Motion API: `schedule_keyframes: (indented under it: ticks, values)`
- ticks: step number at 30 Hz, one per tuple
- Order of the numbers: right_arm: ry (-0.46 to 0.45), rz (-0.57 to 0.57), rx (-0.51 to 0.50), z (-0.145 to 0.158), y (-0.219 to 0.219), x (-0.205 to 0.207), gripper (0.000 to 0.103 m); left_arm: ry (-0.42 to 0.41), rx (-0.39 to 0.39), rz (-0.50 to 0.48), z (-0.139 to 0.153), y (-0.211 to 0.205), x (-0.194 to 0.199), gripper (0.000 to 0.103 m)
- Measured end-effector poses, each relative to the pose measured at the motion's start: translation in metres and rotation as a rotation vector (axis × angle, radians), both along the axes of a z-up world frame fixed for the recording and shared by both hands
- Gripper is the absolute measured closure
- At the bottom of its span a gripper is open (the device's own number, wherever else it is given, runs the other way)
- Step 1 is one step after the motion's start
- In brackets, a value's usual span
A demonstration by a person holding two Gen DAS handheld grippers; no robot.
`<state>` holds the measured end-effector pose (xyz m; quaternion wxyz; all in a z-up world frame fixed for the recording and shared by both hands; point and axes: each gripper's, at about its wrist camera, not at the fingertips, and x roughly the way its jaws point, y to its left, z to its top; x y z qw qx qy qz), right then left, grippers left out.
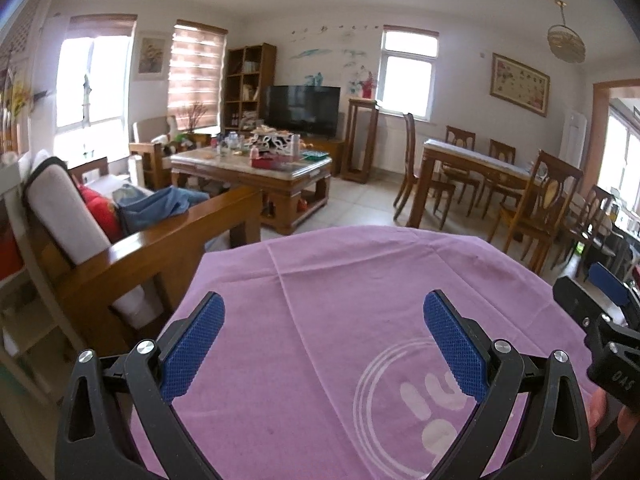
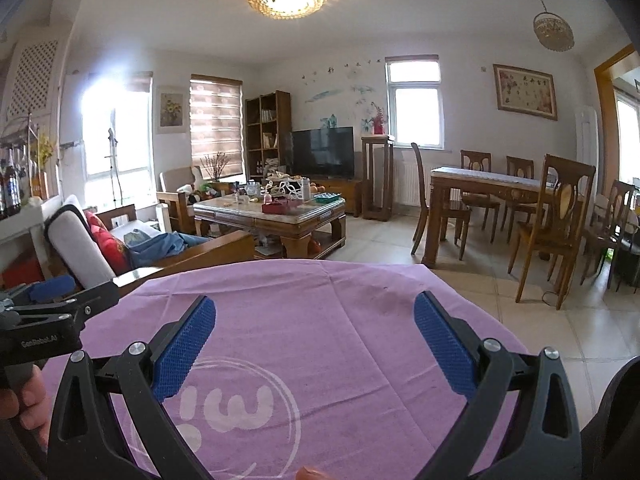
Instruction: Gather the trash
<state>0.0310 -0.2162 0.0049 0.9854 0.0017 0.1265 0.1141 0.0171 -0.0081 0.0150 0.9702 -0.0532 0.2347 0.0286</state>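
Observation:
My left gripper (image 1: 324,312) is open and empty above a table covered with a purple cloth (image 1: 340,280). My right gripper (image 2: 316,316) is also open and empty over the same purple cloth (image 2: 320,300). The cloth has a white circular logo (image 2: 248,404) near me. The right gripper shows at the right edge of the left wrist view (image 1: 600,308); the left gripper shows at the left edge of the right wrist view (image 2: 60,304). No trash shows on the cloth. A cluttered coffee table (image 1: 252,160) stands far ahead, with bottles and boxes on it.
A wooden sofa (image 1: 132,240) with cushions and blue clothes is to the left. A dining table (image 1: 480,164) with several chairs stands to the right on the tiled floor. A TV (image 1: 302,108) and a bookshelf (image 1: 248,80) line the far wall.

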Motion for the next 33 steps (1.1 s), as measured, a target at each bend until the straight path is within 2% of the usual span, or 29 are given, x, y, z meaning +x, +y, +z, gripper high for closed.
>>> schedule_keyframes:
  ticks: [8,33]
  values:
    - [0.025,-0.007,0.042,-0.003,-0.007,0.003,0.005,0.004,0.006,0.008,-0.005,-0.003,0.006,0.005]
    - [0.036,-0.007,0.051,-0.003,-0.014,0.005,0.005,0.006,-0.007,0.010,-0.013,-0.013,-0.001,0.005]
